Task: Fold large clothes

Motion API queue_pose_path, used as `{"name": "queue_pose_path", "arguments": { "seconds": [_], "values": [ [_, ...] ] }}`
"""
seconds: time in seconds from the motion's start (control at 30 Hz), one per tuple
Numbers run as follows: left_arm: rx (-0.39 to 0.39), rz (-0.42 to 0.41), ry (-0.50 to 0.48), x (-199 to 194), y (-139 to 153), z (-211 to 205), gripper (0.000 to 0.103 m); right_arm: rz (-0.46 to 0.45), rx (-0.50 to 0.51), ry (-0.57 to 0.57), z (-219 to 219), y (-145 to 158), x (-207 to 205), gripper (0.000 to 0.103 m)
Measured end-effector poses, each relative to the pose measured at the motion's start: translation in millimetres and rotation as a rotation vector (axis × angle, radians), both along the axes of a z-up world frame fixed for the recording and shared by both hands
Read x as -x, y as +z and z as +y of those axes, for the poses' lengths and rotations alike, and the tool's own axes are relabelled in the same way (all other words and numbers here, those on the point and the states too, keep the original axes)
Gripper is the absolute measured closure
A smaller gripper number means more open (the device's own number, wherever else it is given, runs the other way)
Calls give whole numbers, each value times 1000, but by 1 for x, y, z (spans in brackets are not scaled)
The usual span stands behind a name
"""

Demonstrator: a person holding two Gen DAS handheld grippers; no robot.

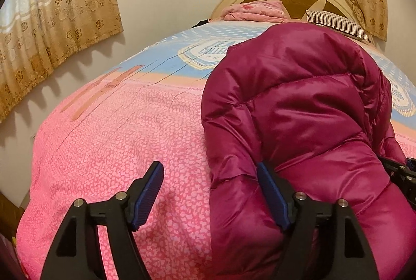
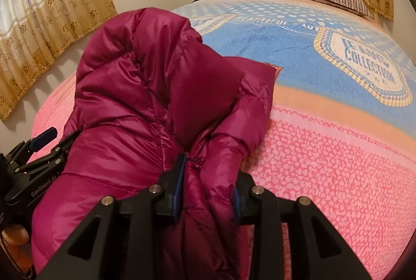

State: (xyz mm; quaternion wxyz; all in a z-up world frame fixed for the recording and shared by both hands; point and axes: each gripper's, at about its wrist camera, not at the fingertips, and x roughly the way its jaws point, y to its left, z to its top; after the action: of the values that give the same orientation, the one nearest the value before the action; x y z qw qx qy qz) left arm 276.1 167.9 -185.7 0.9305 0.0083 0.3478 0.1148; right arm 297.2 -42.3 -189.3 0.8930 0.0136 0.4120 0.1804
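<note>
Jacket, a puffy magenta quilted one, runs lengthwise away up the bed; right tool clasps its near edge, left tool gapes empty beside it.

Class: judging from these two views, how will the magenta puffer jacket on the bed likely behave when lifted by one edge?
The jacket looks floppy: it slumps in soft folds. Its puffy quilting suggests it is light for its bulk. The shiny fabric may slip between the right gripper pads.
</note>
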Motion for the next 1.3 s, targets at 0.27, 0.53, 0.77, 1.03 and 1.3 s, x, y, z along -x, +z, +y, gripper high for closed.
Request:
{"name": "queue_pose_path", "arguments": {
  "seconds": [0.27, 0.53, 0.77, 1.03, 1.3],
  "values": [
    [5, -12, -3, 23, 29, 4, 28, -51, 27, -31, -3, 23, 14, 46],
    [-3, -154, -1, 97, 93, 8, 26, -177, 25, -29, -7, 80, 72, 29],
    [22, -218, 10, 141, 118, 11, 21, -253, 17, -10, -3, 106, 117, 26],
    [42, -247, -4, 159, 128, 11, 21, -304, 21, -5, 0, 120, 133, 24],
    [51, -255, -1, 161, 130, 15, 20, -311, 23, 3, 1, 118, 138, 23]
  ]
}}
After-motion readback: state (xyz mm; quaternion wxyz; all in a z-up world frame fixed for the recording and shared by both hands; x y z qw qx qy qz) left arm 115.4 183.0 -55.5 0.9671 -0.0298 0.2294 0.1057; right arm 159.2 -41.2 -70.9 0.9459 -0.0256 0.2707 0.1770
